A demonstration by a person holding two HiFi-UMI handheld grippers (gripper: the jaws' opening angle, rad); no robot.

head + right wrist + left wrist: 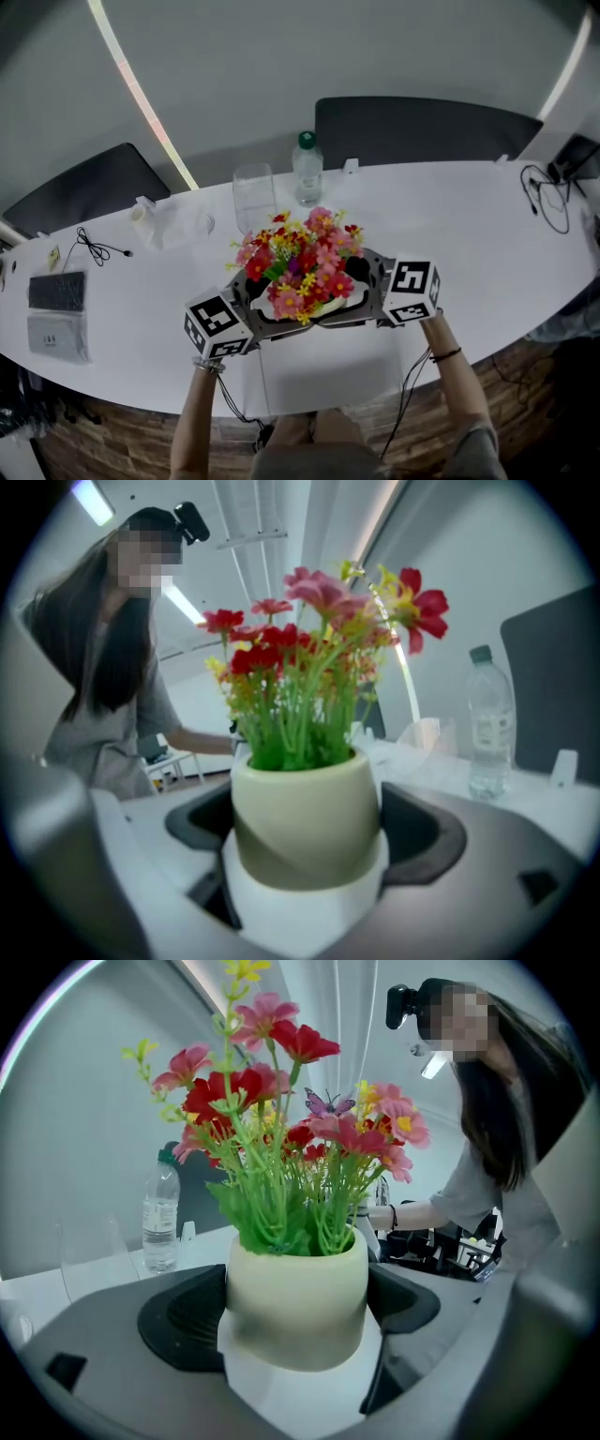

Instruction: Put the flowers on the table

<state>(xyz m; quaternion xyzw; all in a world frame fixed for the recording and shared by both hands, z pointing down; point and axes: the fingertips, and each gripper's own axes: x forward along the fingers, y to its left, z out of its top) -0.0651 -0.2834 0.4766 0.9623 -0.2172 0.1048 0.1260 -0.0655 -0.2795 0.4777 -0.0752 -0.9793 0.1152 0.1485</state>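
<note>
A bunch of red, pink and yellow artificial flowers (300,267) stands in a cream pot (295,1297), upright, over the near part of the white table (469,244). My left gripper (258,302) is shut on the pot from the left, its dark pads (183,1321) pressed against the pot's sides. My right gripper (361,289) is shut on the same pot (305,817) from the right. In each gripper view the pot fills the gap between the jaws of the left gripper (295,1314) and the right gripper (309,836). Whether the pot's base touches the table is hidden.
Behind the flowers stand a water bottle (307,169) and an empty glass (254,197). A crumpled plastic bag (169,225), a cable (94,248) and a keyboard (56,291) lie at the left. Dark chairs (422,127) stand behind the table. More cables (548,202) lie at the far right.
</note>
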